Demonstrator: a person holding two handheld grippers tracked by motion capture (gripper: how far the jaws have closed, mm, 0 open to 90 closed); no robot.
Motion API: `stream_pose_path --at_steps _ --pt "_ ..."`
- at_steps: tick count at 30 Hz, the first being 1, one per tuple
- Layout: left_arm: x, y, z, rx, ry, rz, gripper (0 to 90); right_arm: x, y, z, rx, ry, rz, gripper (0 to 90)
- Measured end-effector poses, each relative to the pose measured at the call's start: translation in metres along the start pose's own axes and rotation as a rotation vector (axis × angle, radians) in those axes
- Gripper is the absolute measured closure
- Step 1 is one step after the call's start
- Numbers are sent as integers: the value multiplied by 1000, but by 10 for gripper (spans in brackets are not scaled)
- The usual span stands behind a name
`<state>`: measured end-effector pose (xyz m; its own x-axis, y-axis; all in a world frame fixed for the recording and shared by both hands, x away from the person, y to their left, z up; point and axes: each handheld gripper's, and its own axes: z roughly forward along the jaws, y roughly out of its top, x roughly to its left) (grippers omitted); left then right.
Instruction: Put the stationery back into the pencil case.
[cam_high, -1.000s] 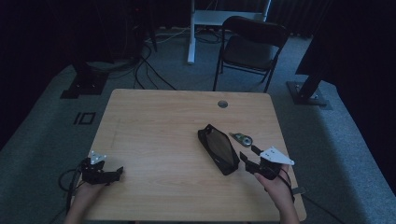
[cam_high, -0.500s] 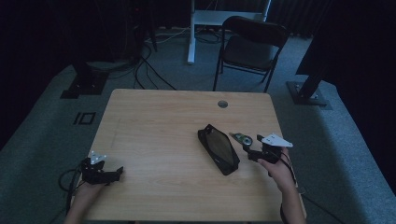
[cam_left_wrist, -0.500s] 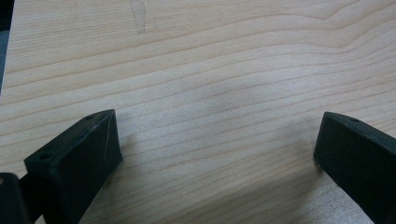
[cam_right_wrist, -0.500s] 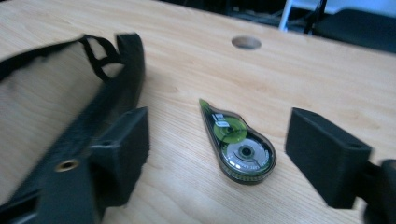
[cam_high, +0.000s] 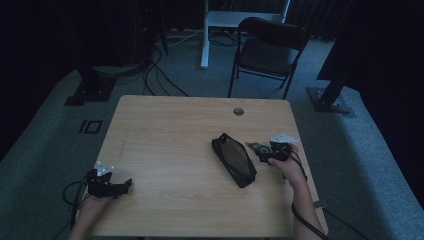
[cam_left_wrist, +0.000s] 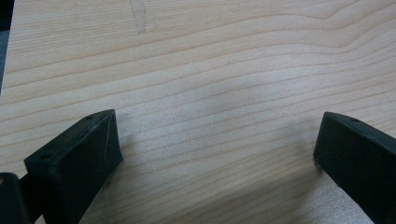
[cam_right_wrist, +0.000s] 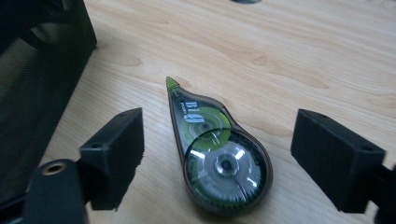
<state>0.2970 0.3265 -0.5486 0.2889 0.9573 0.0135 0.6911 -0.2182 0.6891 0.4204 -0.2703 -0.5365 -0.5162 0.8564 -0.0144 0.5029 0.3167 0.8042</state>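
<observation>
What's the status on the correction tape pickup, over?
Right gripper open, jaws just widened, straddling correction tape flat on table, not gripped. Left gripper open, idle. Black mesh pouch close beside, not blocking.

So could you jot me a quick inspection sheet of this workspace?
Surface: light wooden table, round hole near far edge.
Job's things: clear green-tipped correction tape dispenser, lying flat between the right claw jaws, untouched.
Clutter: black mesh pencil case beside it.
Grippers: right claw open, jaws just widened; left claw open over bare wood.
Cables: black cable trails from the right claw.
Surroundings: black folding chair, grey carpet.
</observation>
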Motion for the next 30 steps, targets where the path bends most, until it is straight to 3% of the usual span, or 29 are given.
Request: stream_pose_path --at_steps 14,20,26,30 --pt "0 0 0 0 0 0 7 0 3 21 81 27 -29 301" --pt "0 0 0 0 0 0 7 1 2 24 91 32 1 350" --pt "0 0 0 0 0 0 7 1 2 24 82 -10 35 414" --pt "0 0 0 0 0 0 7 2 3 25 84 -13 32 454"
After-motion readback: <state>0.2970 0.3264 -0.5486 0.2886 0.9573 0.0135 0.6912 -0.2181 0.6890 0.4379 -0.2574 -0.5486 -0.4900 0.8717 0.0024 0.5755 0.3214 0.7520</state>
